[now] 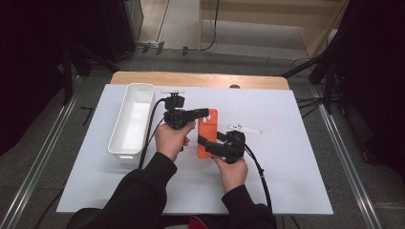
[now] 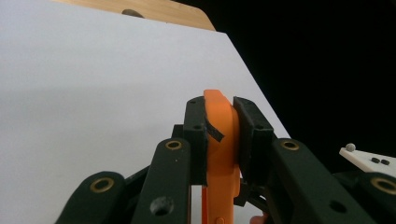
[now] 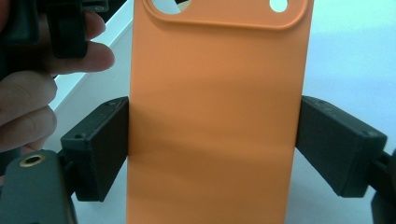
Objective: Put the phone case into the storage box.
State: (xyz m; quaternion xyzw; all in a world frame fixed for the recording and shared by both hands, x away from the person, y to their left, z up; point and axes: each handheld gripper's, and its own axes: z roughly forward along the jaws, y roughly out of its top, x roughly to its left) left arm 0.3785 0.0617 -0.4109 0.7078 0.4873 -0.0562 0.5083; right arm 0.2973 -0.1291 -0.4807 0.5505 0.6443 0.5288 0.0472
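In the high view, an orange phone case [image 1: 208, 132] is being held above the white sheet [image 1: 286, 181], to the right of the white bin [image 1: 132, 119]. Its top end is being pinched by the left gripper [image 1: 204, 113], and its lower part is being clamped across its width by the right gripper [image 1: 203, 144]. A small white part [image 1: 244, 128] is lying just right of the case.

In the left gripper view, the case's edge [image 2: 220, 140] is being squeezed between the two jaws.

In the right gripper view, the case's back [image 3: 215, 116] is being gripped at both side edges, the jaws spread wide around it; fingers [image 3: 28, 107] are being shown left of the case.
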